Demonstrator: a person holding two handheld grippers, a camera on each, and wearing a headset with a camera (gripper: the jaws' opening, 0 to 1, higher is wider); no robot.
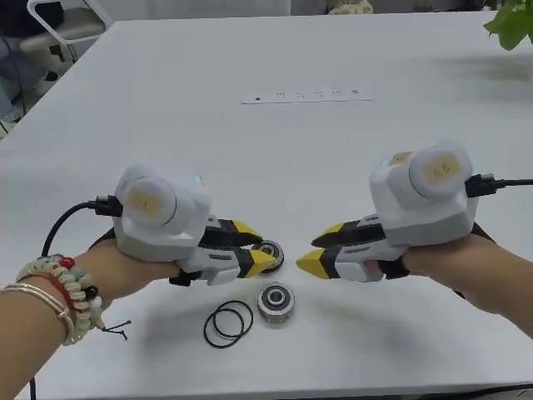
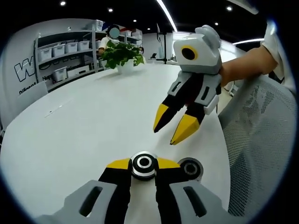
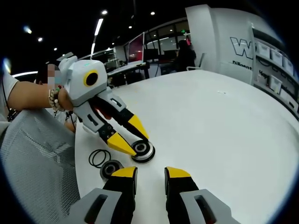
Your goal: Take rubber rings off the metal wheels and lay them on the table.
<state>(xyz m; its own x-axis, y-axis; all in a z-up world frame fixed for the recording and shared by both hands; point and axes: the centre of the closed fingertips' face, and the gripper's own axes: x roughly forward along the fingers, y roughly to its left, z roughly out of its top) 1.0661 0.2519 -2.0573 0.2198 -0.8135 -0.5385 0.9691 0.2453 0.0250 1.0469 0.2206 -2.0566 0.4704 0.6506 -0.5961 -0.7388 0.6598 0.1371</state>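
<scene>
We find only a narrow gap between the left gripper, clamped on a metal wheel, and the right gripper, whose jaws stand apart around nothing. Just near of that gap a second wheel sits on the table, with two rubber rings lying just left of it. To the right of these, the near tabletop is open. Beyond the grippers the surface runs free to a paper strip; a plant crowds the far right corner and a chair stands past the far left edge.
</scene>
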